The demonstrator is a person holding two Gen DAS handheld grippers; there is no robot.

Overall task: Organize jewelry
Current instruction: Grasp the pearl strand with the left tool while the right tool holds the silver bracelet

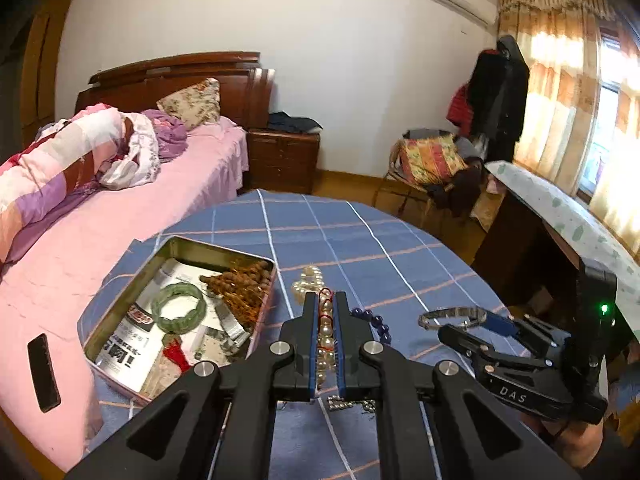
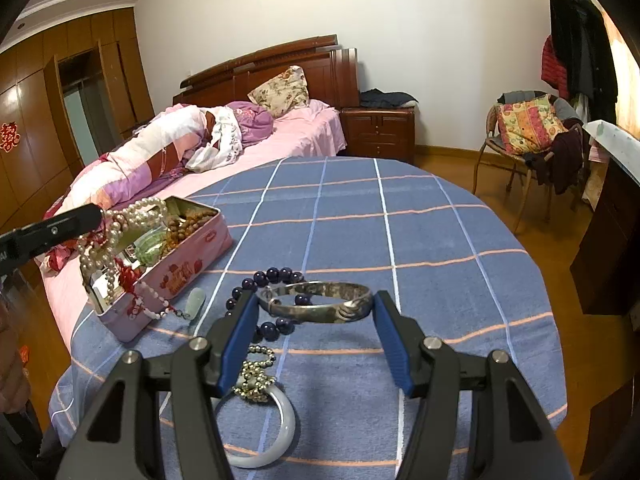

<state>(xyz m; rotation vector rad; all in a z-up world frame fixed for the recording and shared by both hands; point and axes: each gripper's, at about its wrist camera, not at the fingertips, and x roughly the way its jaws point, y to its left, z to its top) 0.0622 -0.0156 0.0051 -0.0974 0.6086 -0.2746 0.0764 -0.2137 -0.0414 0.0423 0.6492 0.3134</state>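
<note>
- The surface, a round top under a blue checked cloth, stands close against the pink bed; its left edge carries the open tin, and the loose pieces lie toward the near edge.
- The tin, pink-sided and printed, already holds a green bangle, brown beads and some papers, so there is little bare floor left in it.
- The left claw is clenched on the pearl necklace, lifted above the tin's near corner. The pearls are cream, strung in several loops with a red knot, and a tail ending in a pale pendant trails down over the tin wall onto the cloth.
- Risk: I think that trailing tail could snag on the tin's rim or drag the tin along, and a loop could slip from the narrow grip and drop between surface and bed.
- The right claw is released, its blue pads either side of the silver bangle but not pressing it; I cannot tell whether the bangle is clear of the cloth.
- Risk: closing here might also catch the dark blue bead bracelet that lies under and around the bangle.
- A white bangle and a small metal bead chain wait at the near edge.
</note>
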